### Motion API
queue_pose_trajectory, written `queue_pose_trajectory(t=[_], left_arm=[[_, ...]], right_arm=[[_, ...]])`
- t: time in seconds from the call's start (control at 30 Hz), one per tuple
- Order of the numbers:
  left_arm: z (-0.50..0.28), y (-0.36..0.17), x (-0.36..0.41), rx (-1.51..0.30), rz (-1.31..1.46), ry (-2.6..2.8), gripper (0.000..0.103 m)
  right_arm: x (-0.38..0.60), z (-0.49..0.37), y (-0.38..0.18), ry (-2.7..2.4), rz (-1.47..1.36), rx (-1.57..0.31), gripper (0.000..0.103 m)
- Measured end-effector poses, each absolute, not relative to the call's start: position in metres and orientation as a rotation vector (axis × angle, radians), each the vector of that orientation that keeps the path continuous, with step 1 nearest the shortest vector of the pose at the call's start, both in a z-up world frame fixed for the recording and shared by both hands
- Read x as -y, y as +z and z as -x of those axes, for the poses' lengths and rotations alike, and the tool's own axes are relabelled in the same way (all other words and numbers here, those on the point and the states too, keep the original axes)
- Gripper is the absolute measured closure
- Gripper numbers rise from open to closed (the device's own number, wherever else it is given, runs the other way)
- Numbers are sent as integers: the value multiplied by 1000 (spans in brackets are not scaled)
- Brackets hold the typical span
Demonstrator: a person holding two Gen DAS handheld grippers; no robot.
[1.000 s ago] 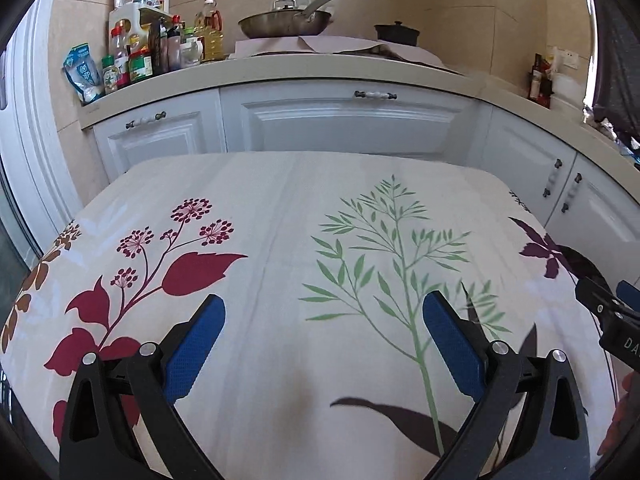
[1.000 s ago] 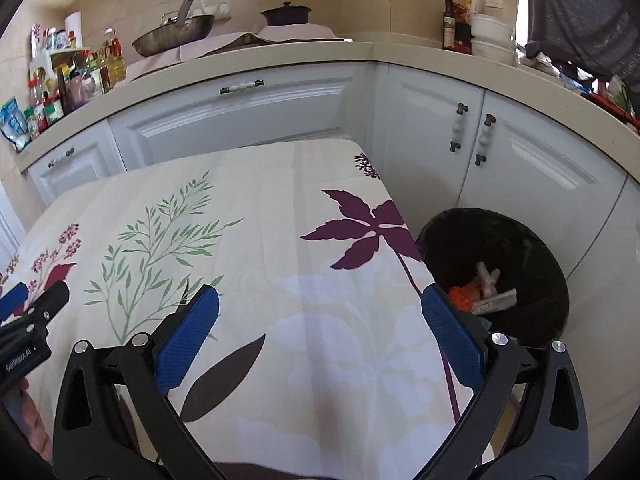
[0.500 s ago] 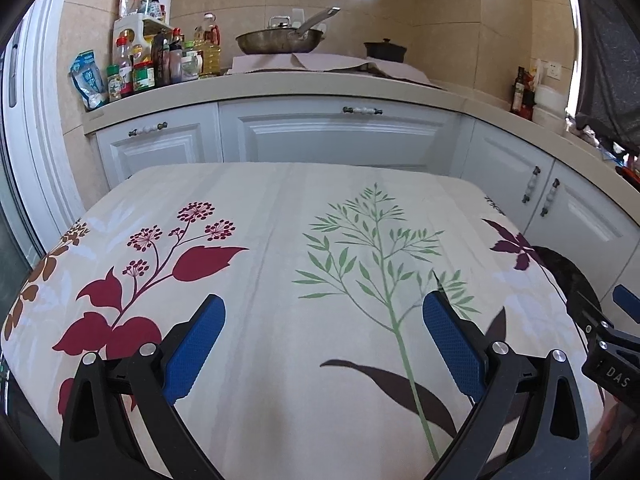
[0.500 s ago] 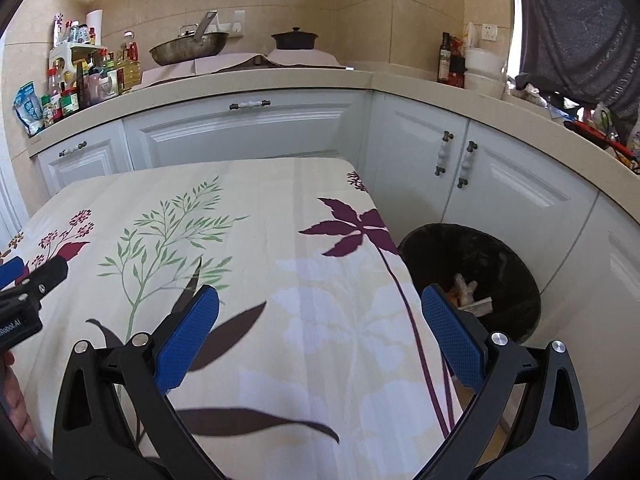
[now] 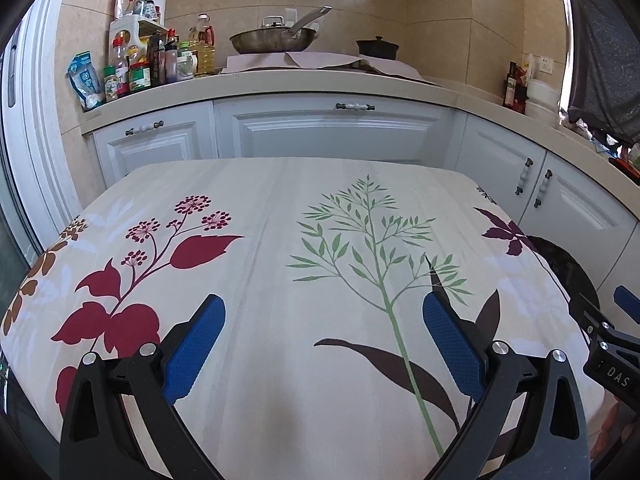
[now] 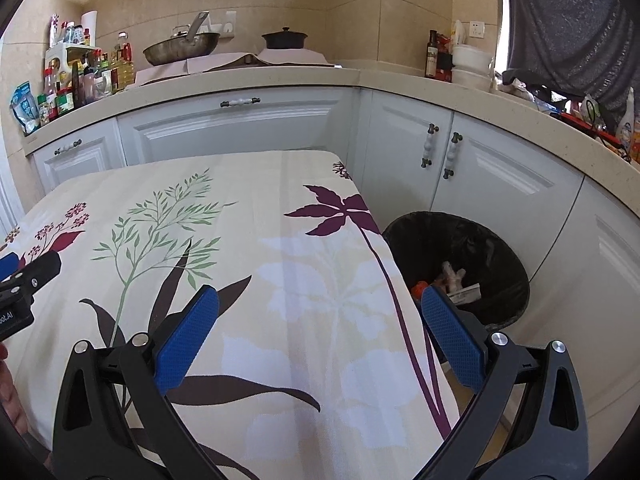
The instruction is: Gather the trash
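A black-lined trash bin (image 6: 460, 240) stands on the floor right of the table, holding an orange piece and crumpled paper (image 6: 452, 280). In the left wrist view only its dark edge (image 5: 568, 268) shows past the table corner. My left gripper (image 5: 324, 320) is open above the near part of the floral tablecloth (image 5: 280, 208), nothing between its blue pads. My right gripper (image 6: 320, 312) is open too, over the table's right edge (image 6: 372, 240), its right pad in front of the bin. No loose trash shows on the cloth.
White cabinets (image 6: 240, 120) run under an L-shaped counter behind and to the right. On it sit condiment bottles (image 5: 152, 60), a pan (image 5: 276, 38), a black pot (image 6: 285, 38) and containers (image 6: 468, 64). A white door frame (image 5: 32, 120) borders the left.
Both grippers have pulled back and risen, so more of the table and counter shows. The bin looks smaller in the right wrist view. Both stay open.
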State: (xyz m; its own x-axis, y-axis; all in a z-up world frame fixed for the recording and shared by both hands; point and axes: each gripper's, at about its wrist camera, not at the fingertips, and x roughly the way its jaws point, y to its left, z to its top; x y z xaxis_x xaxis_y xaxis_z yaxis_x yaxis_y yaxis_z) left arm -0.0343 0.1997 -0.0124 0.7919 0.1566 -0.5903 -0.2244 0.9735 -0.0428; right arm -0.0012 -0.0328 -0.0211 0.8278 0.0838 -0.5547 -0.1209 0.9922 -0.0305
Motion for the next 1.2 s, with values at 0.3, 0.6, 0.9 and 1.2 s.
queue_pose_trajectory(t=[0.3, 0.6, 0.9, 1.2], left_arm=[[33, -10, -194, -611, 99, 204, 7], [25, 1, -171, -580, 81, 132, 7], [17, 17, -135, -546, 50, 17, 7], [11, 22, -128, -539, 55, 6, 7]], right_arm=[[39, 1, -16, 73, 61, -573, 4], [55, 7, -2, 6, 63, -535, 4], [85, 16, 15, -93, 39, -497, 4], [92, 15, 20, -109, 39, -487, 4]])
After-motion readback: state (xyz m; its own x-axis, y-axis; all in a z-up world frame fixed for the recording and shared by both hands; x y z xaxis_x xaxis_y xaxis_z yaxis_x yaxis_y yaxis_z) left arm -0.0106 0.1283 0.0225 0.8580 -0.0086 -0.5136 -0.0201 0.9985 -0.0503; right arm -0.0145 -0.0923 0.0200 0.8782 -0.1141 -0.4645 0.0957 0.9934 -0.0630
